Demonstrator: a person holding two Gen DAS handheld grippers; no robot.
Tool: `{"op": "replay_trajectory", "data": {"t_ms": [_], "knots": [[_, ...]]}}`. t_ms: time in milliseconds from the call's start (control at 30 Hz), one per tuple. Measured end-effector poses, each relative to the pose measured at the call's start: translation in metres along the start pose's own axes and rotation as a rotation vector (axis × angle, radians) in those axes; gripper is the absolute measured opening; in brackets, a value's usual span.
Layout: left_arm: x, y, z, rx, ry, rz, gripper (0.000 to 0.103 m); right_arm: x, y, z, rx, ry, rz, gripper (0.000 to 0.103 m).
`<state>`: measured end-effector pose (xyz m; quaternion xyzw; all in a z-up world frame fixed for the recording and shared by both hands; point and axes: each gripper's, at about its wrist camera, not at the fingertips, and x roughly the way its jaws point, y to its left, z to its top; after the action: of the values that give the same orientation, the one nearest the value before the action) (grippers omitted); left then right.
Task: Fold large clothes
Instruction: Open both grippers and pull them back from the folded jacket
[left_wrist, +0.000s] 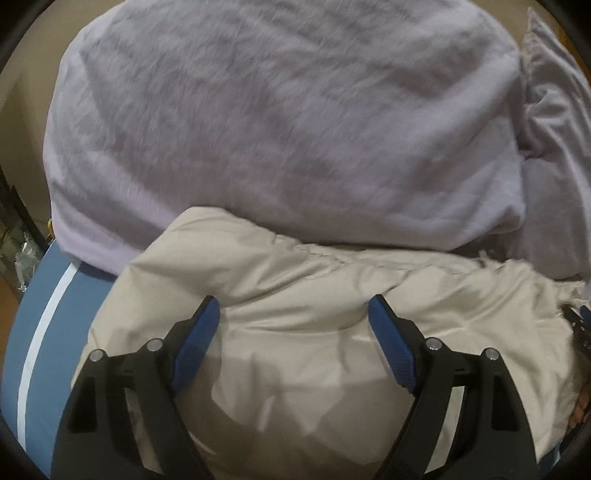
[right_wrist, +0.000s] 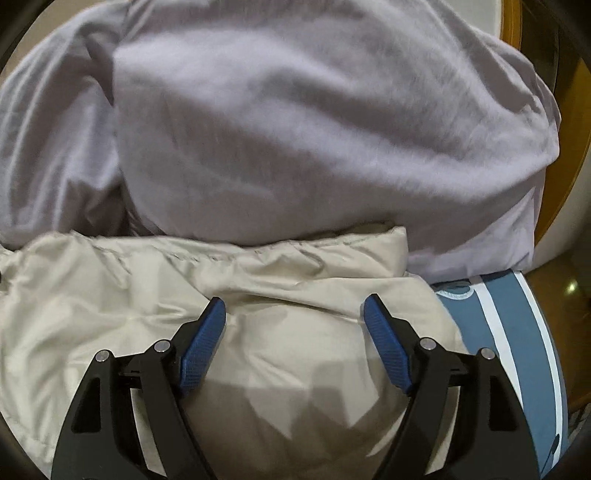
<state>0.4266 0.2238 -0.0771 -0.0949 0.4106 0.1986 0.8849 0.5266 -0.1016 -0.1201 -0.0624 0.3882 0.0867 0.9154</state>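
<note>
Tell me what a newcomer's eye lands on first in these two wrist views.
A big lavender-grey quilt fills the upper half of both views. In front of it lies a puffy beige garment, bunched on a blue sheet with a white stripe. Low in each picture, the left gripper and right gripper hold their blue-padded fingers wide apart over the beige fabric, with nothing gripped.

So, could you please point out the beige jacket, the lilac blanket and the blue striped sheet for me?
beige jacket (left_wrist: 314, 295): left wrist view, its puffy middle.
lilac blanket (left_wrist: 277, 129): left wrist view, its broad top.
blue striped sheet (right_wrist: 517, 350): right wrist view, beside the white stripe.
</note>
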Motion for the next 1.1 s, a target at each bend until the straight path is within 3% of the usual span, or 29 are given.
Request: {"op": "replay_trajectory", "data": {"t_ms": [533, 667, 833, 1100], "knots": [[0.036, -0.018, -0.014, 0.025, 0.005, 0.022, 0.09, 0.05, 0.013, -0.008, -0.008, -0.008, -0.011, 0.085], [0.031, -0.016, -0.013, 0.02, 0.041, 0.034, 0.09, 0.05, 0.007, -0.005, 0.002, 0.031, -0.003, 0.085], [-0.003, -0.001, -0.014, -0.007, 0.045, 0.018, 0.09, 0.012, -0.022, -0.001, 0.054, 0.042, -0.005, 0.085], [-0.07, 0.031, -0.047, -0.045, 0.007, 0.023, 0.09, -0.045, -0.092, -0.034, 0.227, 0.073, -0.033, 0.085]]}}
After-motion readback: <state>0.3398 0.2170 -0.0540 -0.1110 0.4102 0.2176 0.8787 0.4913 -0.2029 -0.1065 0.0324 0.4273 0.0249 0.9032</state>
